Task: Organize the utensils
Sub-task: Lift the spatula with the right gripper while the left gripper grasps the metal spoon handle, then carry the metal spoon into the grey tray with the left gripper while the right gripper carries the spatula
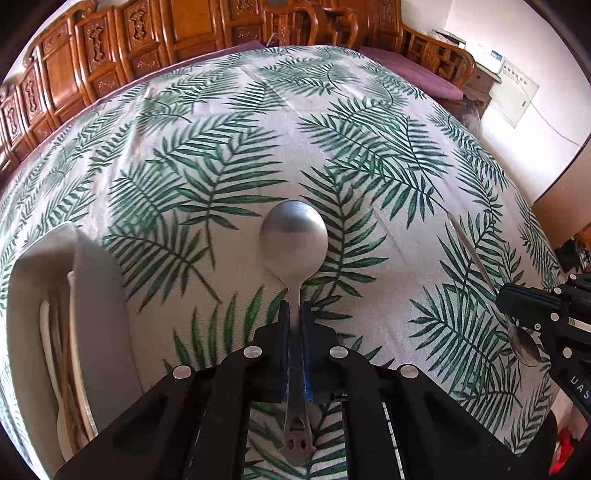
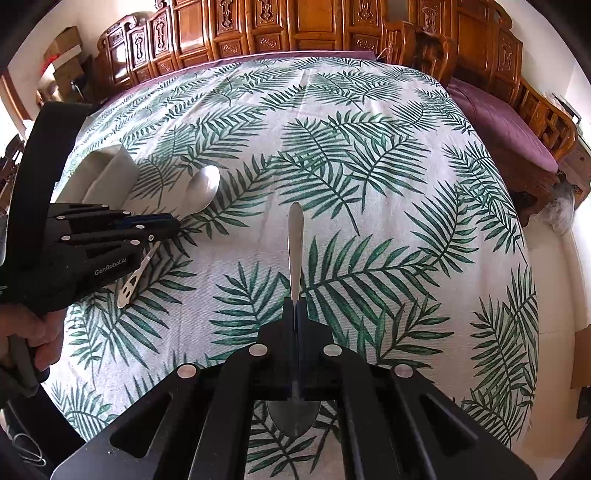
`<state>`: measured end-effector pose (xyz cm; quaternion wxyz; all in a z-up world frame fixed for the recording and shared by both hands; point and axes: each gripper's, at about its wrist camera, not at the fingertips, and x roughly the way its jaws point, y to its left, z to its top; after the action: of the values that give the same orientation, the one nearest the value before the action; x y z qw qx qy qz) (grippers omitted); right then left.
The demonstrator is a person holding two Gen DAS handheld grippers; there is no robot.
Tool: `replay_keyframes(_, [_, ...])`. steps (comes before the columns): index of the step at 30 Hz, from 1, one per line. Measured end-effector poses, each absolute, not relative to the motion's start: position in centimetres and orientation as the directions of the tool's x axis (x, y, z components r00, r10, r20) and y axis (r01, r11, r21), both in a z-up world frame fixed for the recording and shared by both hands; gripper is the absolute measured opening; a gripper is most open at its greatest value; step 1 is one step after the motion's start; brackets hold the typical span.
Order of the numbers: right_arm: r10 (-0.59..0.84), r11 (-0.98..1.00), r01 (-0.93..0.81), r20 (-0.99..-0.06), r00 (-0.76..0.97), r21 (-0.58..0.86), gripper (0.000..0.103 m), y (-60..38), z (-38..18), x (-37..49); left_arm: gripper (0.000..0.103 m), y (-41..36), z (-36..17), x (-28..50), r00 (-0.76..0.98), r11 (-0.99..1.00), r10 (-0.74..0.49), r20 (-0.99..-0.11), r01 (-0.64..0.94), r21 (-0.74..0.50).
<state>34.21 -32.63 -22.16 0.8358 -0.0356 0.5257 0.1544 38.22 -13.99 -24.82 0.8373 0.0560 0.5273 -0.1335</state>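
Observation:
My left gripper (image 1: 294, 308) is shut on the handle of a large steel spoon (image 1: 293, 236), bowl pointing forward above the leaf-print tablecloth. It also shows in the right wrist view (image 2: 201, 190), beside the white utensil holder (image 2: 107, 173). My right gripper (image 2: 295, 306) is shut on a smaller steel spoon (image 2: 294, 240), handle pointing forward and bowl under the gripper body. That spoon shows at the right of the left wrist view (image 1: 476, 254). The white holder (image 1: 92, 280) at the left contains pale utensils.
The table is covered by a white cloth with green fern leaves (image 2: 369, 184). Carved wooden cabinets (image 2: 295, 22) and chairs (image 1: 436, 51) with purple cushions stand behind the table. Cardboard boxes (image 2: 62, 48) sit at the far left.

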Motion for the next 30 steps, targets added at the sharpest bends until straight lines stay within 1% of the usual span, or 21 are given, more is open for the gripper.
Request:
replay_keyframes(5, [0.229,0.948,-0.302,-0.883,0.411,0.105,0.003,-31.8,-21.3,34.1,0.005,-12.5,-23.2,37.6,0.438,0.961,-0.179,-0.881,0.268,-0.062])
replay_keyframes(12, [0.244,0.943,-0.315,-0.868,0.433,0.108,0.003,-30.3,-19.4,34.1,0.005,-10.5,-19.6,36.7,0.496,0.964,-0.192,-0.847,0.259,-0.067])
replay_keyframes(21, [0.265,0.933,-0.344,-0.852,0.451,0.108,0.003,-27.4,-17.3,34.2,0.005,-6.0,-15.2,35.7,0.572,0.974,-0.176,-0.801,0.217,-0.059])
replay_keyframes(30, [0.289,0.916,-0.387,-0.845,0.45,0.107,0.003,-23.7,-16.2,34.0,0.005,-2.2,-13.4,34.0,0.605,0.979,-0.169,-0.778,0.191,-0.065])
